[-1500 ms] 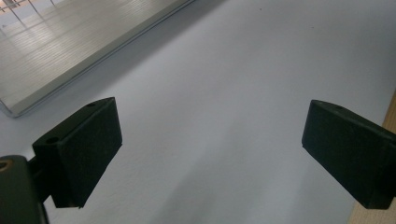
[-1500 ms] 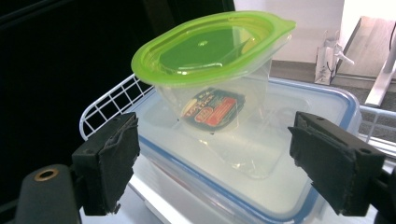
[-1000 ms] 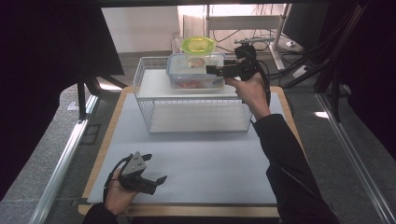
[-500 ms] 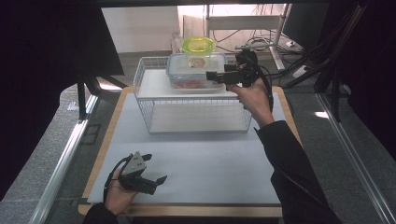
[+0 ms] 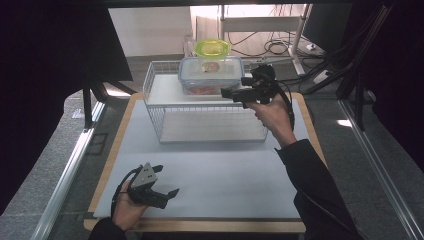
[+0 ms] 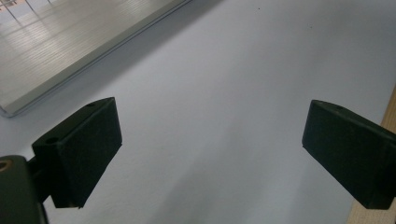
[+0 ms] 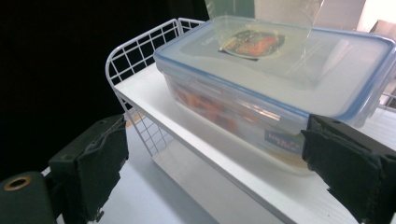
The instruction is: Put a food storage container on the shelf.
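On the upper shelf of the white wire rack (image 5: pixel 165 82), seen from the high view, a clear lidded container (image 5: pixel 210 75) is sitting with a small tub with a yellow-green lid (image 5: pixel 212 48) stacked on it. The right gripper (image 5: pixel 227 93) is hanging at the container's near right corner, its jaws having just been opening and now standing wide, with nothing pressed between them. The left gripper (image 5: pixel 169 196) is resting low on the pale table mat (image 5: pixel 225 175), near the front edge and well apart from the rack.

Along the left gripper view, the two black pads (image 6: pixel 79 156) are standing far apart over bare mat, gripping nothing; the rack's lower shelf is showing at the upper left.

Through the right gripper view, the container (image 7: pixel 280 79) is lying just ahead, its blue-rimmed lid closed and orange contents showing through the wall. The right-hand pad (image 7: pixel 350 168) is sitting close by the container's near corner, though I cannot tell whether it is touching; the other pad (image 7: pixel 93 163) is hanging clear beside the rack's wire end.

Judging from this, the hand is either lining up on the container or letting it go. For a clean grip, the jaws should be squaring up to a short side or a lid latch, since the body looks wider than their spread. Any pull should be staying level and slow, because the tub on top is riding loose and could be tipping off.
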Demonstrator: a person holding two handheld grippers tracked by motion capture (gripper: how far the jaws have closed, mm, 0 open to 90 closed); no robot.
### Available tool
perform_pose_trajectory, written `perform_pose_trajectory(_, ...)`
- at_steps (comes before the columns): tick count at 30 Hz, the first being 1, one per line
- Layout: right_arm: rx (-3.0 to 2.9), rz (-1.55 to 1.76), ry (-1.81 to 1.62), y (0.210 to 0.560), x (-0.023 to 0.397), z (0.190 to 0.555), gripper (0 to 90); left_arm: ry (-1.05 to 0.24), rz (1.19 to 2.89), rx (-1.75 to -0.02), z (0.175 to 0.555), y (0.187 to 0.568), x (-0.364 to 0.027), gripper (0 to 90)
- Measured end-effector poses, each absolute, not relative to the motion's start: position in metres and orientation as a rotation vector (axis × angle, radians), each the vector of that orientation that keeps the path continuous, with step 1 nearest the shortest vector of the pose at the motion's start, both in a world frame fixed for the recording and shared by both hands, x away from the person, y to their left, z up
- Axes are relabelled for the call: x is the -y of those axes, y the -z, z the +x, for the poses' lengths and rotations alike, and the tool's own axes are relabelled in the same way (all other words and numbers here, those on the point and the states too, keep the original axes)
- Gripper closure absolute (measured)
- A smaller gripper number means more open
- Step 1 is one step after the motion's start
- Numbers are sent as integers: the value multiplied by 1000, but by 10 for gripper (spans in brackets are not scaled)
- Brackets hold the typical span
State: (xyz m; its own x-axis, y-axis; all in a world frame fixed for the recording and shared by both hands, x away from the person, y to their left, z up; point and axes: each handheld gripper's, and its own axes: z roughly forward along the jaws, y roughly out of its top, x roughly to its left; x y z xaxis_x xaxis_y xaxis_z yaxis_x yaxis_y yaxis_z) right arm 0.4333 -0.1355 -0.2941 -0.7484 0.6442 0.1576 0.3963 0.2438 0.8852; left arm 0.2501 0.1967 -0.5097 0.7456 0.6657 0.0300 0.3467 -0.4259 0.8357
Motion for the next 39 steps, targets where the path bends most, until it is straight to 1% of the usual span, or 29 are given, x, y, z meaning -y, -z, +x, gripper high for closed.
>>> perform_pose_trajectory(15,-2297,930,-1457,305,141,412,26,-450,2053,-760,250,510,-196,46)
perform_pose_trajectory(24,-2300,918,-1450,312,148,397,18,-450,2059,-757,250,510,-196,44)
perform_pose_trajectory(39,-2323,877,-1425,338,154,373,6,-440,2052,-758,250,511,-195,43)
